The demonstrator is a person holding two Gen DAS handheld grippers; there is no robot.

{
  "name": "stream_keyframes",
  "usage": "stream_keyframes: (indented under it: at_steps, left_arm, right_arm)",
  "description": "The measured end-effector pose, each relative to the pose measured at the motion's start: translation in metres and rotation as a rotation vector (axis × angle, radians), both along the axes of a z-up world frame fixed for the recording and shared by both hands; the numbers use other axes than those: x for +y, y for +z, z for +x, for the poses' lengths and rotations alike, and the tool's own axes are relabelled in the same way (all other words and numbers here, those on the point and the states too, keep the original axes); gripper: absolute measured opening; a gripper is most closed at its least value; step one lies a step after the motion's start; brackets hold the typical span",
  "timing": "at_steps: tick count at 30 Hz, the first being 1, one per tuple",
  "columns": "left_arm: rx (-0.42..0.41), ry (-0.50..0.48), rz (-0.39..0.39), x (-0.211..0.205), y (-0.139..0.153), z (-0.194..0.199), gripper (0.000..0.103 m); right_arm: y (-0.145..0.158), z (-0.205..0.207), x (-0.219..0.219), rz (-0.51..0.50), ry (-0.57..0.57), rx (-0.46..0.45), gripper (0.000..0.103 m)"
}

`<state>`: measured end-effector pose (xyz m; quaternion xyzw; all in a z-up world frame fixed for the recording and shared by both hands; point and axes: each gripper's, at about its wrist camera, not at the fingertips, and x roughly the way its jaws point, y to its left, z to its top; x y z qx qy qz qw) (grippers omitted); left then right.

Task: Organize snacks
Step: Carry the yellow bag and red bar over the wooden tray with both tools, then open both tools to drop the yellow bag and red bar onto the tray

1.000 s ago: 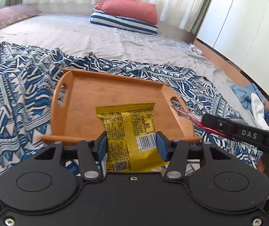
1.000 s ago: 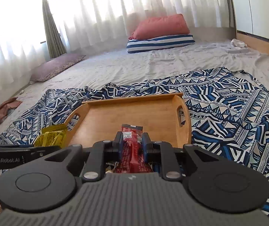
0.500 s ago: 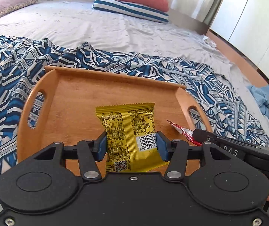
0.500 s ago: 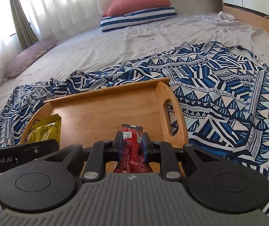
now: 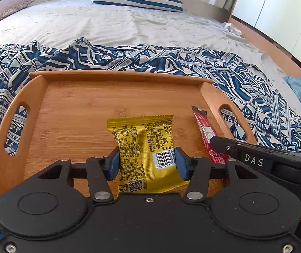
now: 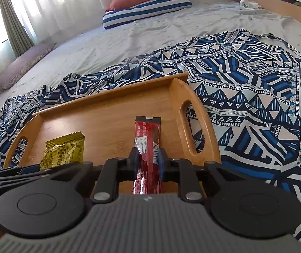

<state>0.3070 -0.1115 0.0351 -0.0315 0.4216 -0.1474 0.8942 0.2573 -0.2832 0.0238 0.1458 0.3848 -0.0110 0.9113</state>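
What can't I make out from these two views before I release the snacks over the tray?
- Left wrist view: near end of the yellow packet is hidden by the left gripper body, as is the tray's near rim.
- Right wrist view: near end of the red bar is hidden under the right gripper.
- Both views: whether either snack touches the tray floor cannot be told.
- Packet print is too small to read.

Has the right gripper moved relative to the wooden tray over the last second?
Yes. The right gripper, shut on the red snack bar, has advanced forward and down over the wooden tray, which now fills more of its view.
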Motion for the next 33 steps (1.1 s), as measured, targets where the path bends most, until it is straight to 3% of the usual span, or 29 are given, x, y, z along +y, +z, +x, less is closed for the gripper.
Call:
stream_keyframes:
  at_steps: [17, 24, 26, 27, 28, 30, 33]
  left_arm:
    - [-0.008, -0.016, 0.043, -0.01, -0.012, 0.003, 0.05]
    - [0.001, -0.02, 0.028, -0.014, -0.011, 0.003, 0.051]
    - [0.001, -0.019, 0.034, -0.015, -0.01, 0.003, 0.055]
    - [0.001, -0.018, 0.034, -0.014, -0.01, 0.003, 0.056]
    - [0.001, -0.014, 0.036, -0.013, -0.009, 0.002, 0.06]
    - [-0.012, -0.003, 0.042, -0.01, -0.006, 0.001, 0.068]
    - [-0.036, 0.01, 0.042, -0.002, 0.001, -0.004, 0.081]
  right_arm:
    - [-0.005, 0.004, 0.0, 0.004, 0.016, -0.001, 0.022]
    - [-0.005, 0.004, -0.002, 0.0, 0.018, 0.0, 0.022]
    - [-0.004, 0.004, -0.001, -0.003, 0.023, 0.0, 0.026]
    - [-0.004, 0.004, -0.001, -0.003, 0.025, -0.002, 0.035]
    - [-0.004, 0.003, -0.001, -0.002, 0.025, -0.002, 0.037]
    - [-0.002, 0.001, -0.002, 0.003, 0.026, -0.005, 0.038]
    - [0.001, -0.003, -0.002, -0.002, 0.028, -0.011, 0.049]
